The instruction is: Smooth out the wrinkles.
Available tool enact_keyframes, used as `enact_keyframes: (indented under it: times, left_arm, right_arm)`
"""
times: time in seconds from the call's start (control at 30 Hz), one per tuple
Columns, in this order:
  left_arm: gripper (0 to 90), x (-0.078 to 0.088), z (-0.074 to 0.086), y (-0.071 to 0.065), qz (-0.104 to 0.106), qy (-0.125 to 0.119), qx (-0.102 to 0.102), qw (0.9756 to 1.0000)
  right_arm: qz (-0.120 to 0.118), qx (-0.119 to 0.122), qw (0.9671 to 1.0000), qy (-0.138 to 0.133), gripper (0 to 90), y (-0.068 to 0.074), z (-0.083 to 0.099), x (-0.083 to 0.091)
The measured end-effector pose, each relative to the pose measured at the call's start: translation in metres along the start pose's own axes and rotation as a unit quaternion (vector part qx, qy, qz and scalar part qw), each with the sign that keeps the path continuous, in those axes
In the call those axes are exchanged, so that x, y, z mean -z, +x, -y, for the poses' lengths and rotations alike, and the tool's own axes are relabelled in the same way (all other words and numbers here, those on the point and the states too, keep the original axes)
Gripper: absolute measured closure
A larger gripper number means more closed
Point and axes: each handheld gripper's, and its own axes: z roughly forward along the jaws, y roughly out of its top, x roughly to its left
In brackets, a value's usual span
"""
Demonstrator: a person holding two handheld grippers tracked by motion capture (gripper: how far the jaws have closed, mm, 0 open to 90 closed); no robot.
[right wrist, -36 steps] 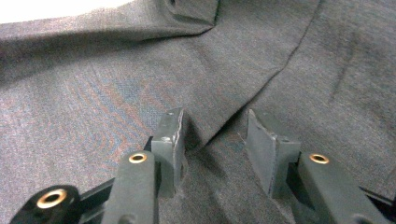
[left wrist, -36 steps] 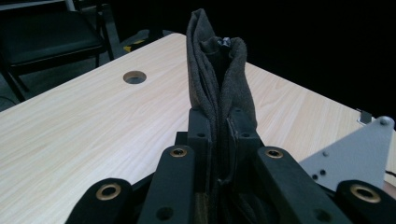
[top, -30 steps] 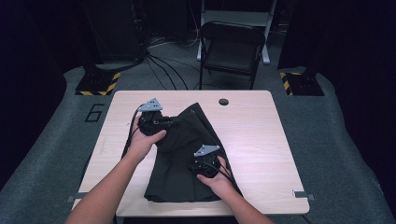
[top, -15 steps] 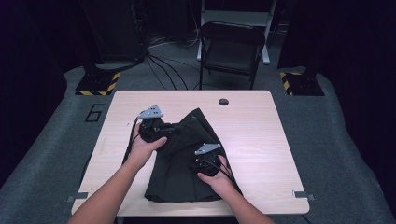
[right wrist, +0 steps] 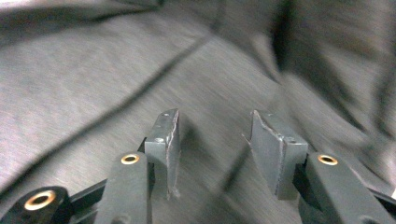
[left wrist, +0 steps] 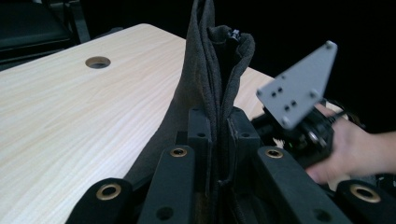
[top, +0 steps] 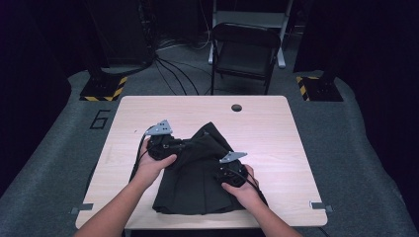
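A dark cloth [top: 197, 182] lies on the pale wood surface [top: 276, 138], near the edge where the person stands. It looks like a folded piece of clothing with pleats. Most of it lies flat, but its far end is lifted up into a peak.

The left gripper [top: 170, 147] holds that lifted end. In the left gripper view its jaws are squeezed tight on a thick fold of the cloth [left wrist: 212, 93], and the fold stands straight up between them. A bit of zip shows at the top of the fold. The left hand [top: 157, 165] holds the gripper from behind, with a grey plate on top of it.

The right gripper [top: 228, 170] sits over the flat part of the cloth, near its right side – the right hand [top: 244, 186] holds it there. In the right gripper view its jaws [right wrist: 215, 144] stand partly apart and have just been opening. Grey cloth [right wrist: 93, 84] lies under them, but nothing is pinched between them. That view is a little blurry.

A round hole [top: 236, 107] is in the surface near its far edge, well apart from the cloth. A dark chair [top: 244, 54] stands on the floor behind the surface – cables lie on the floor beside it
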Motion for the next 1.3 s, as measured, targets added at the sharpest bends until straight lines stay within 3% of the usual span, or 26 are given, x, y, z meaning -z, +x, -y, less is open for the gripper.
enact_keyframes:
  times: [0.2,0.4,0.57,0.77,0.83,0.93,1.0,1.03,1.13,1.3]
  left_arm:
    - [82.0,0.001,0.011,-0.011,0.014,0.0,-0.006,0.9999]
    - [82.0,0.002,0.024,-0.027,0.031,0.007,-0.011,0.9994]
    - [81.9,0.003,0.033,-0.035,0.04,0.01,-0.01,0.9991]
    - [81.9,0.001,0.041,-0.04,0.045,0.011,-0.008,0.9989]
    - [81.9,-0.003,0.047,-0.042,0.052,0.017,-0.004,0.9985]
    - [81.9,-0.008,0.057,-0.047,0.058,0.029,-0.004,0.9979]
    - [81.9,-0.01,0.062,-0.05,0.061,0.032,-0.001,0.9976]
    - [81.8,-0.01,0.063,-0.05,0.064,0.031,0.001,0.9975]
    - [81.8,-0.009,0.067,-0.05,0.069,0.026,0.011,0.9972]
    - [81.7,-0.011,0.073,-0.053,0.074,0.031,0.02,0.9966]
  right_arm:
    - [-0.006,-0.046,0.9989,0.003,52.9,-0.016,0.011,0.003]
    - [0.005,-0.026,0.9997,0.0,54.8,-0.016,0.013,0.002]
    - [0.004,-0.038,0.9993,-0.006,56.6,-0.017,0.014,0.001]
    - [0.01,-0.034,0.9993,-0.008,60.8,-0.018,0.013,0.0]
    - [0.011,-0.038,0.9991,-0.01,61.1,-0.019,0.013,-0.001]
    - [0.006,-0.026,0.9996,-0.009,61.3,-0.022,0.013,-0.001]
    - [0.003,-0.033,0.9994,-0.01,61.3,-0.022,0.013,-0.001]
    - [0.001,-0.047,0.9989,-0.008,61.0,-0.022,0.013,0.0]
    - [-0.011,-0.057,0.9983,-0.003,55.2,-0.025,0.012,0.003]
    - [0.0,-0.04,0.999,0.017,51.2,-0.025,0.015,0.018]
